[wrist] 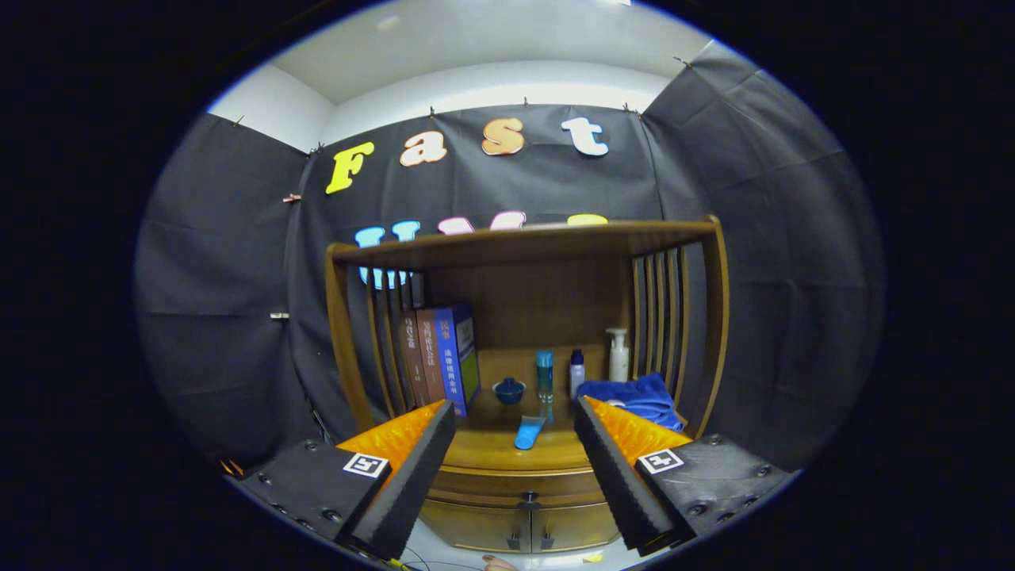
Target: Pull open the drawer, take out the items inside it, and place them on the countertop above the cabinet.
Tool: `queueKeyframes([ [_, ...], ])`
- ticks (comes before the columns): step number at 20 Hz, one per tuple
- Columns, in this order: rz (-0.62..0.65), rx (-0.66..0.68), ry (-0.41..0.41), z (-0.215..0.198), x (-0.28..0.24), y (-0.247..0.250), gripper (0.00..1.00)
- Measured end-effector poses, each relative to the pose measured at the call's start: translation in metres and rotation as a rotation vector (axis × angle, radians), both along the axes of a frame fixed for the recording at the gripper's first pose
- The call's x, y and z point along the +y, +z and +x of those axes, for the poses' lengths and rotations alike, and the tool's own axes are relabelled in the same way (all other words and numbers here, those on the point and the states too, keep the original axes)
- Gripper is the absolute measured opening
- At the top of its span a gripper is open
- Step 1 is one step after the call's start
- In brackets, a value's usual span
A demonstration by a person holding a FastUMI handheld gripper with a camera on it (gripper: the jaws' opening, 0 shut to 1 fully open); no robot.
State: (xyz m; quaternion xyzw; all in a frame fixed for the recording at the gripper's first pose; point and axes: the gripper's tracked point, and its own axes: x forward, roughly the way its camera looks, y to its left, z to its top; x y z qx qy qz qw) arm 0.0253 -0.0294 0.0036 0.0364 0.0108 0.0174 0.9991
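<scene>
The hand-held gripper (514,468) hangs in the air in front of a wooden cabinet (523,507), its two fingers (412,476) spread wide apart with nothing between them. Seen through the gap between the fingers, just beyond and below their tips, is the drawer (519,482), a curved wooden front that sits flush and closed under the worktop (492,448); a small dark knob (529,500) marks its middle. Whatever lies inside the drawer cannot be seen. Below it are two cabinet doors (507,527) with small dark handles where they meet. On the worktop, straight ahead between the fingers, lies a flat light-blue object (528,433), too small to identify. Farther back stand a small dark-blue bowl (508,390), a slim teal bottle (544,375), a small white bottle with a dark cap (577,373) and a white pump bottle (618,355). A folded blue towel (634,396) lies to the right, just behind the right finger. On the left, a row of books (440,357) stands upright against the slatted side. A wooden shelf top (523,242) spans the hutch above these things, carried on slatted side panels (662,317).
</scene>
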Motion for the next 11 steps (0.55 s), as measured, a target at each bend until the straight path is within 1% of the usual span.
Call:
queueKeyframes([
  [2,-0.003,-0.010,0.004,-0.010,0.003,0.014,0.99],
  [6,-0.004,-0.015,0.018,-0.024,0.009,0.024,0.98],
  [11,-0.015,-0.007,0.024,-0.025,0.011,0.020,0.98],
])
